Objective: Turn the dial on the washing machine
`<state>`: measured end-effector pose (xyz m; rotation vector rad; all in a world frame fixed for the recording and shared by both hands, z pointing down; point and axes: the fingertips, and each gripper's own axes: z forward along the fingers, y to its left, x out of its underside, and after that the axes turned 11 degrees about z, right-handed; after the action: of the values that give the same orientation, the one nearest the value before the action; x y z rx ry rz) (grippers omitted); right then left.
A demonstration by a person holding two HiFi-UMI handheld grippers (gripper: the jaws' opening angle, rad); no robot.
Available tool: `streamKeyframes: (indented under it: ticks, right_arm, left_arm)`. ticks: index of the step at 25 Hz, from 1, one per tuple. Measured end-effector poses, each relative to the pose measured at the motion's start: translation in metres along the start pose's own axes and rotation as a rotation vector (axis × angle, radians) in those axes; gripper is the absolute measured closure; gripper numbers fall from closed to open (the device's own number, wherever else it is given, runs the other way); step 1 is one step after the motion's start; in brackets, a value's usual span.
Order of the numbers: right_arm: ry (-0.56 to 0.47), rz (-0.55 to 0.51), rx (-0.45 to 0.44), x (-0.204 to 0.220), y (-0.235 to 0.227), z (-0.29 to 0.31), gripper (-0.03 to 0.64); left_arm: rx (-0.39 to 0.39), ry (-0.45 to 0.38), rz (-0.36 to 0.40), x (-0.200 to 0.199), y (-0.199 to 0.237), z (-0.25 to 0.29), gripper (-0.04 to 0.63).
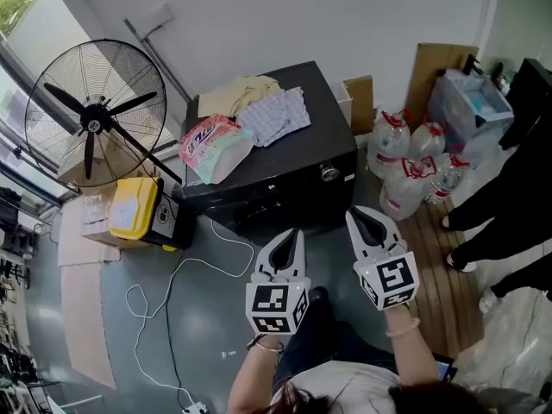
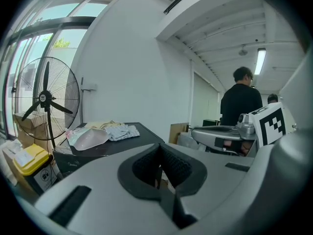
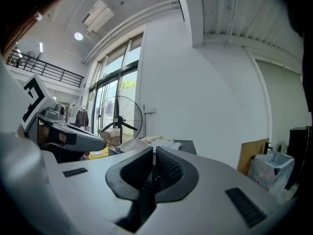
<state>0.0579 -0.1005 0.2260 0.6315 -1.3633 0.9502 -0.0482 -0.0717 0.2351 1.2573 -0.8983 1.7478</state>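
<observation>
The black washing machine point(image 1: 285, 158) stands low on the floor ahead of me, with its silver dial point(image 1: 328, 172) on the front panel near the right corner. My right gripper point(image 1: 356, 213) hovers a short way in front of and slightly right of the dial, apart from it, jaws shut and empty. My left gripper point(image 1: 291, 233) hangs beside it to the left, in front of the machine's panel, also shut on nothing. In the left gripper view the gripper point(image 2: 159, 148) points at the machine's top point(image 2: 112, 146). In the right gripper view the shut gripper point(image 3: 153, 153) hides the dial.
A detergent bag point(image 1: 211, 147) and folded cloths point(image 1: 276, 115) lie on the machine. A big floor fan point(image 1: 90, 115) and a yellow box point(image 1: 134, 207) stand at the left, and a white cable point(image 1: 172, 283) trails over the floor. Water bottles point(image 1: 405, 166) and a person in black point(image 1: 509, 188) are at the right.
</observation>
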Motion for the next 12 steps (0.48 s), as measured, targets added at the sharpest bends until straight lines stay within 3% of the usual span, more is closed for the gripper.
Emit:
streamKeyframes:
  ticks: [12]
  right_arm:
    - [0.037,-0.038,0.045,0.035,-0.026,0.065,0.584]
  left_arm:
    - [0.013,0.029,-0.006,0.040,0.045,0.053,0.578]
